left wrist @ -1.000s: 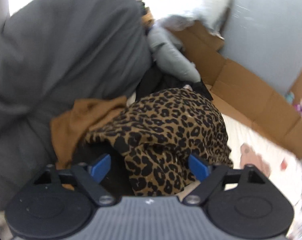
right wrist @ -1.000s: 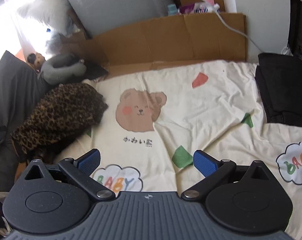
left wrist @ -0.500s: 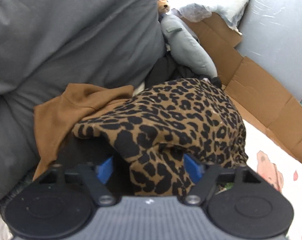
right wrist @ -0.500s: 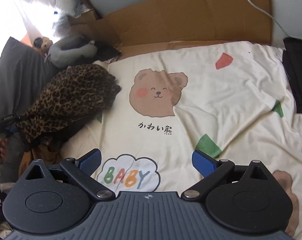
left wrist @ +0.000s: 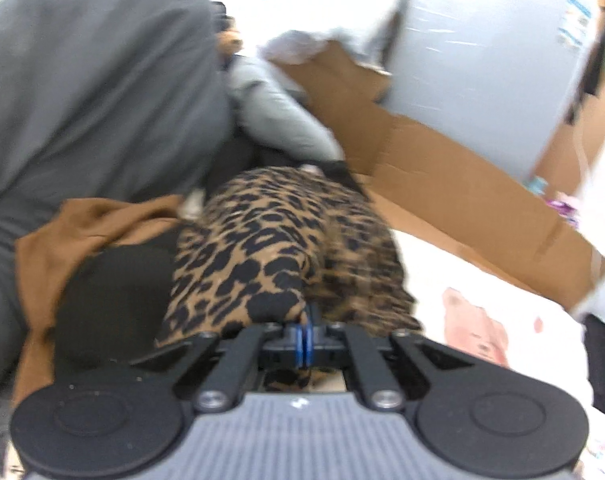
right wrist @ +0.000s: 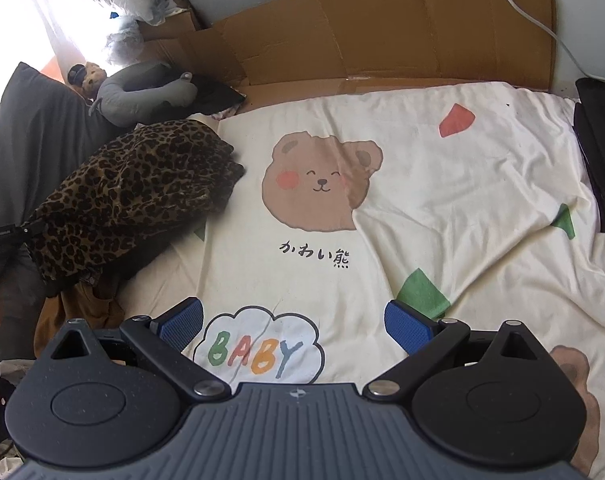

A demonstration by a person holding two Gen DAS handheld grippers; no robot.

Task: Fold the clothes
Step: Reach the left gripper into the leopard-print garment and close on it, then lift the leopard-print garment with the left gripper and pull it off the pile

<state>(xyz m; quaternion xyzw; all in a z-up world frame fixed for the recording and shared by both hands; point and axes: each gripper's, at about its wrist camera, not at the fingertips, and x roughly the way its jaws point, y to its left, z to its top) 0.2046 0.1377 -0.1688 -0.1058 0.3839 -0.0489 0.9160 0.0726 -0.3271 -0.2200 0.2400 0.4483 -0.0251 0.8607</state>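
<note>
The left gripper point(left wrist: 305, 336) sits at the bottom centre of the left wrist view with its blue pads pressed together on a fold of the leopard-print garment point(left wrist: 278, 248), which bunches up just beyond them in the middle of the frame. The cloth is tan with black spots, rumpled and heaped, and this view is blurred. To its left lie a black cloth point(left wrist: 110, 300) and a rust-brown cloth point(left wrist: 86, 224), both touching it, and past those a grey pillow point(left wrist: 94, 80) fills the upper left.

The right gripper point(right wrist: 294, 322) hangs at the bottom centre of the right wrist view, its blue pads spread wide and holding nothing, over a "BABY" cloud printed on the cream bedsheet point(right wrist: 442, 184). In this view the leopard-print garment point(right wrist: 138, 192) sits in a pile at the left-centre edge of the bed, its right side resting on the sheet. The sheet shows a bear face point(right wrist: 322, 184) in mid-frame and lies mostly bare, with some wrinkles, toward the right, where dark folded clothing point(right wrist: 600, 160) lies at the right edge. Farther off, at upper left, a grey neck cushion point(right wrist: 142, 92) lies beside the garment, and flattened cardboard point(right wrist: 382, 28) stands along the bed's far edge across the top.
</note>
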